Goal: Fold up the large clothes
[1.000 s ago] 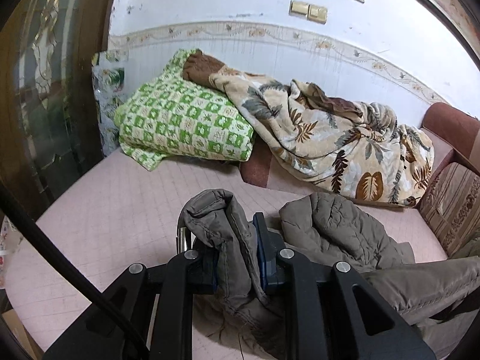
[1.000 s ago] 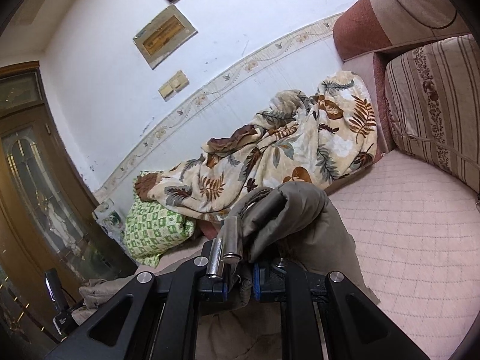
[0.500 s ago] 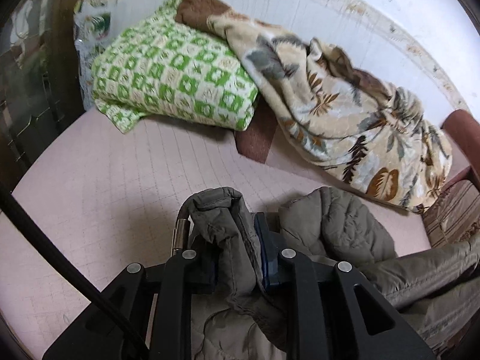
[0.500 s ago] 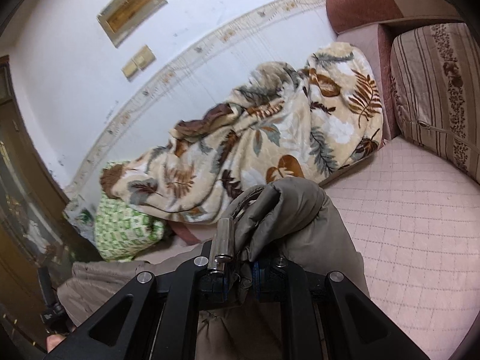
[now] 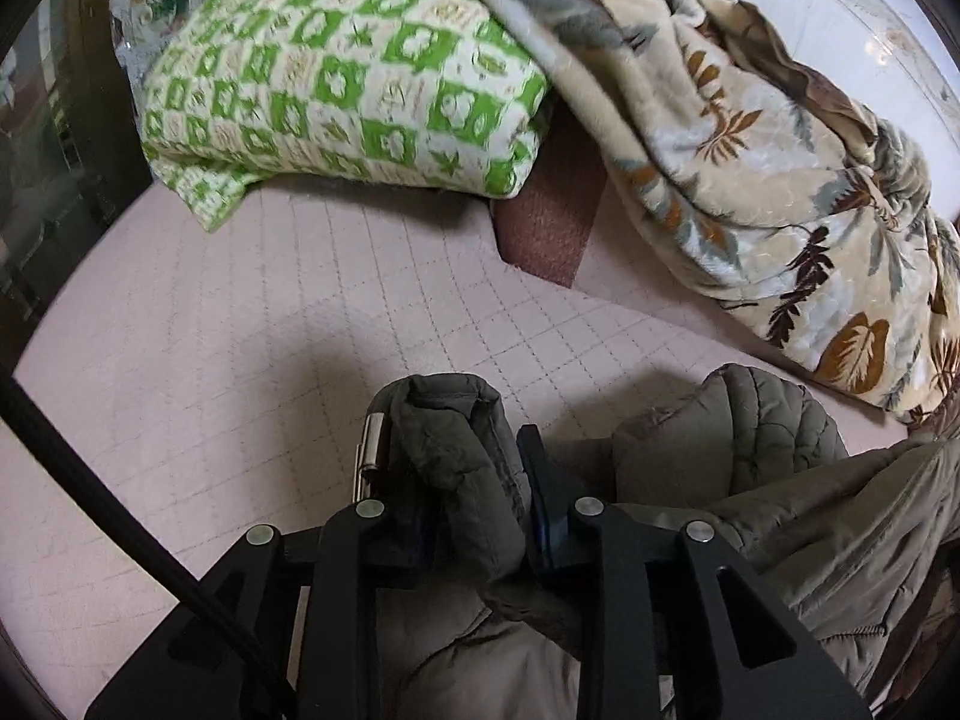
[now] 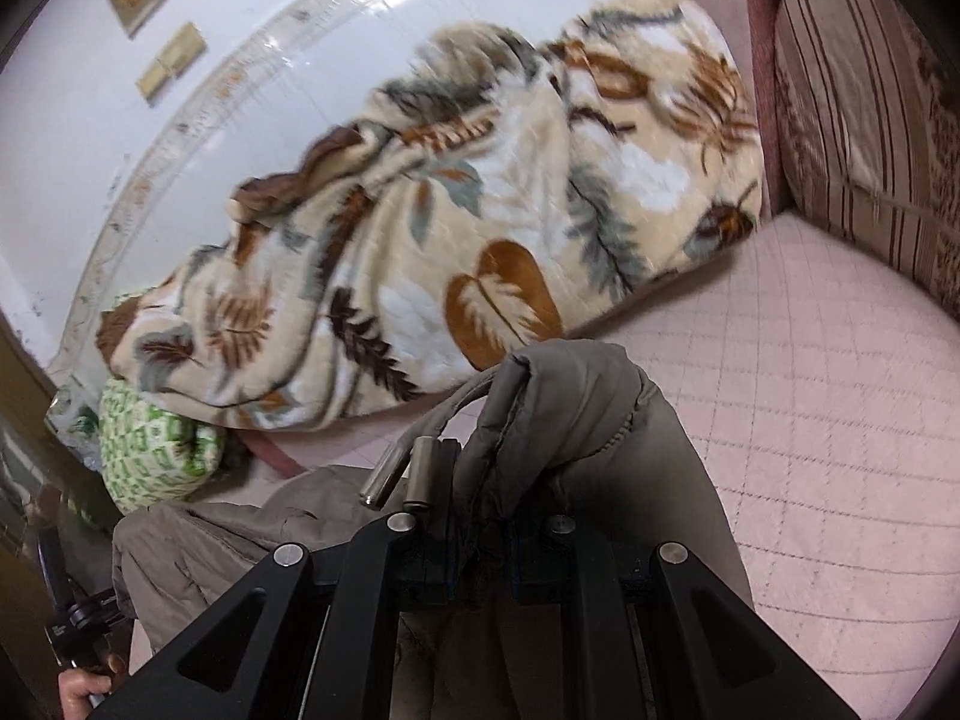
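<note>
I have the grey-brown padded jacket [image 5: 780, 516] pinched in both tools: the left gripper [image 5: 456, 468] is clamped on a thick bunched edge, and the right gripper [image 6: 480, 480] is closed on another bunched fold, with two metal cord ends [image 6: 402, 474] dangling by its left finger. The garment hangs from the two grips over the pink quilted mattress [image 5: 252, 312], its length running sideways between my hands, the loose bulk drooping below. Neither hand looks nearer; I judge the lay-down goes forward onto the bare quilting. Beyond lie the leaf-print blanket [image 6: 456, 228] and green checked bedding [image 5: 336, 78]. I read no label or writing anywhere.
</note>
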